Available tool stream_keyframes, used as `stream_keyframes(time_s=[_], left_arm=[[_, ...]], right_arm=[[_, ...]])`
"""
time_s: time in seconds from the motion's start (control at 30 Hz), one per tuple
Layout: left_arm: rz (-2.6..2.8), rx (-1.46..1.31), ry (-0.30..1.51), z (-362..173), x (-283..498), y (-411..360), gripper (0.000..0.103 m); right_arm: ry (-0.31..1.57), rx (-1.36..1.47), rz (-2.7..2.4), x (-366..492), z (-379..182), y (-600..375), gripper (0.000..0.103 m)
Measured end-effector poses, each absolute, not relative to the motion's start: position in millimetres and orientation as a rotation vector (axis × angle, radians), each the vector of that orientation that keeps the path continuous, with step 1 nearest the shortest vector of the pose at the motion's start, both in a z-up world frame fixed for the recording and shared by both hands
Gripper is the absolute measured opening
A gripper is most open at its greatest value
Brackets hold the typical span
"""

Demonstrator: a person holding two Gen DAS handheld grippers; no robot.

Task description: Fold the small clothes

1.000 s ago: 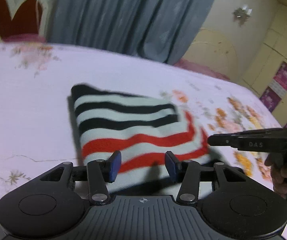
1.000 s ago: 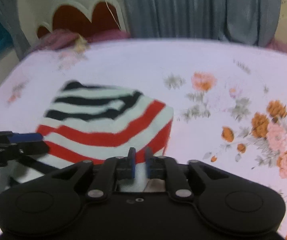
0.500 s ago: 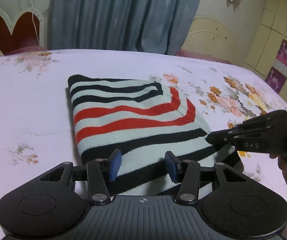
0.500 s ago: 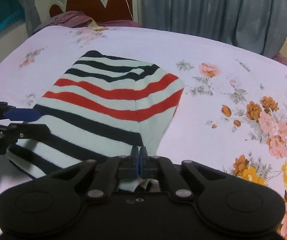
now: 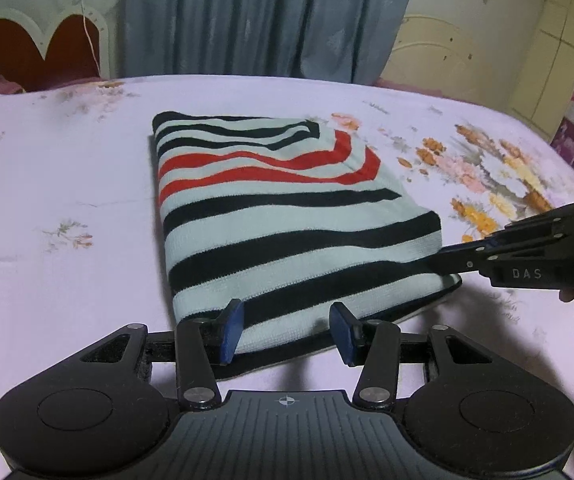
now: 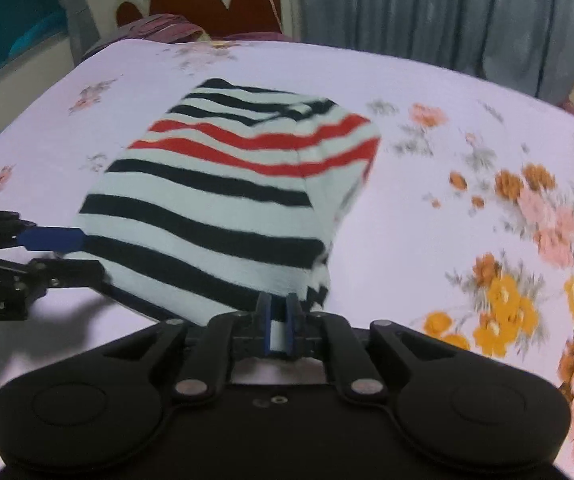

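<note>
A folded knit garment (image 5: 283,208) with pale mint, black and red stripes lies on the bed; it also shows in the right wrist view (image 6: 239,200). My left gripper (image 5: 287,330) is open, its blue pads on either side of the garment's near edge. My right gripper (image 6: 279,322) is shut on the garment's near right corner, with a strip of cloth between the pads. The right gripper shows from the side in the left wrist view (image 5: 463,258), at the garment's right corner. The left gripper shows at the left edge of the right wrist view (image 6: 53,250).
The bed sheet (image 5: 47,208) is pale pink with orange and pink flowers (image 6: 503,312) on the right. A red and white headboard (image 6: 223,4) and grey curtains (image 5: 255,16) stand behind. A cupboard (image 5: 567,68) is at far right.
Both grippers have pulled back toward me, so more of the garment shows. The right gripper's pads have closed down onto the corner. The left gripper has stayed open.
</note>
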State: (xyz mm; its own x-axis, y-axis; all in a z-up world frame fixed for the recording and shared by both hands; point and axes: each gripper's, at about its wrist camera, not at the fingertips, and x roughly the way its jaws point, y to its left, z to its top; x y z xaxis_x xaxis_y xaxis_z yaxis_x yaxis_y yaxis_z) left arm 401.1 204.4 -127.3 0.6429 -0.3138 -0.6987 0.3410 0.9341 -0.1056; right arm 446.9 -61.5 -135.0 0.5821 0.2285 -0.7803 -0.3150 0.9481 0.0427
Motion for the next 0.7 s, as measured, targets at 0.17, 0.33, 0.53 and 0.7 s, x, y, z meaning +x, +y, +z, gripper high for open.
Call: stream_keyframes(time_s=[0.17,0.33,0.53,0.7], left_arm=[[-0.341,0.057,0.785,-130,396,201,0.048],[-0.297,0.040,0.751,-117,385,201,0.048],[-0.256,0.017,0.703,-99,350,197,0.048],[-0.244,0.032,0.682,-90,320,179,0.048]], right_arm=[[0.898,-0.026,0.279,444,-143,-76,0.013],[0.845,0.063,0.295,430,-125,-89,0.010],[0.763,0.068,0.322,394,-94,-98,0.015],[0.727,0.075,0.337,366,-77,-107,0.016]])
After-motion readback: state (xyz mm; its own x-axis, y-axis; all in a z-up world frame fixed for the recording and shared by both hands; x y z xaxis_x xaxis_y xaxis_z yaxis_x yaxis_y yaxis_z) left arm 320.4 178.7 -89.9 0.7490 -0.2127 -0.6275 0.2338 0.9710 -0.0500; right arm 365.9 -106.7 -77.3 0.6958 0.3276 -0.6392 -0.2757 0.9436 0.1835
